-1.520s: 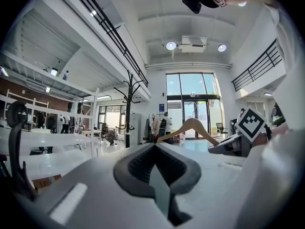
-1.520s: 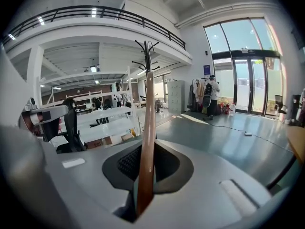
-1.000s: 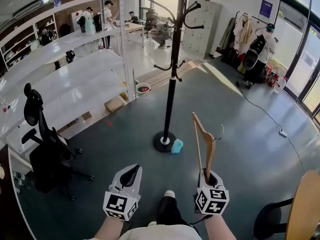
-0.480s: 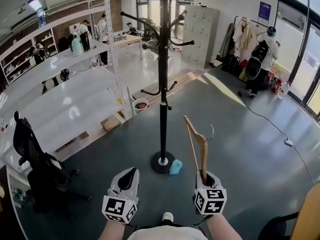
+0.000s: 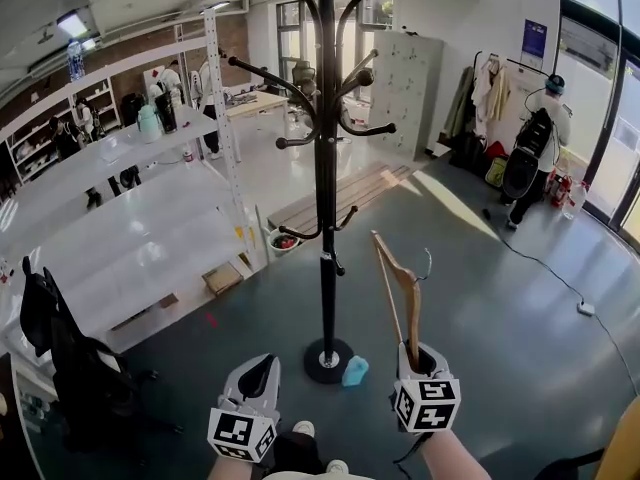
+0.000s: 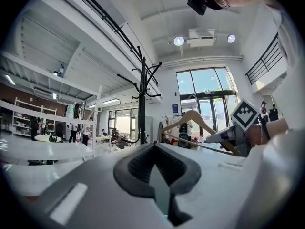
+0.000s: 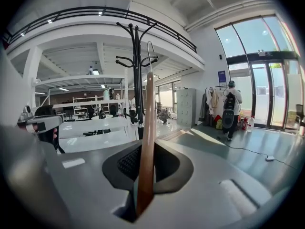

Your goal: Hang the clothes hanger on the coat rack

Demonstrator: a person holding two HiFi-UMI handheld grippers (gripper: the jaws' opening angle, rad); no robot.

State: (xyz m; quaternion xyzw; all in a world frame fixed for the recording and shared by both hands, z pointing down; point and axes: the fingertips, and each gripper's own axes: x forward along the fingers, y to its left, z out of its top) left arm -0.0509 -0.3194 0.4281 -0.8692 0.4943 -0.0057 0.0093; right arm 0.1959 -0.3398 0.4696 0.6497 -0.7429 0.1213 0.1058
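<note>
A black coat rack (image 5: 327, 168) with curved hooks stands on a round base straight ahead; it also shows in the left gripper view (image 6: 142, 99) and the right gripper view (image 7: 137, 75). My right gripper (image 5: 415, 353) is shut on a wooden clothes hanger (image 5: 402, 288), held upright with its metal hook pointing away, right of the rack's pole. The hanger (image 7: 147, 128) rises between the right jaws. My left gripper (image 5: 256, 373) is shut and holds nothing, low and left of the rack's base. From the left gripper view the hanger (image 6: 190, 120) is seen at the right.
A light-blue object (image 5: 354, 371) lies by the rack's base. White shelving (image 5: 130, 218) runs along the left, with a black office chair (image 5: 70, 368) near it. A person (image 5: 535, 158) stands at the far right by hanging clothes (image 5: 487, 88).
The view has tilted up and drawn nearer the rack, so the rack's top hooks now show. Both grippers keep their hold and stay low in front.
</note>
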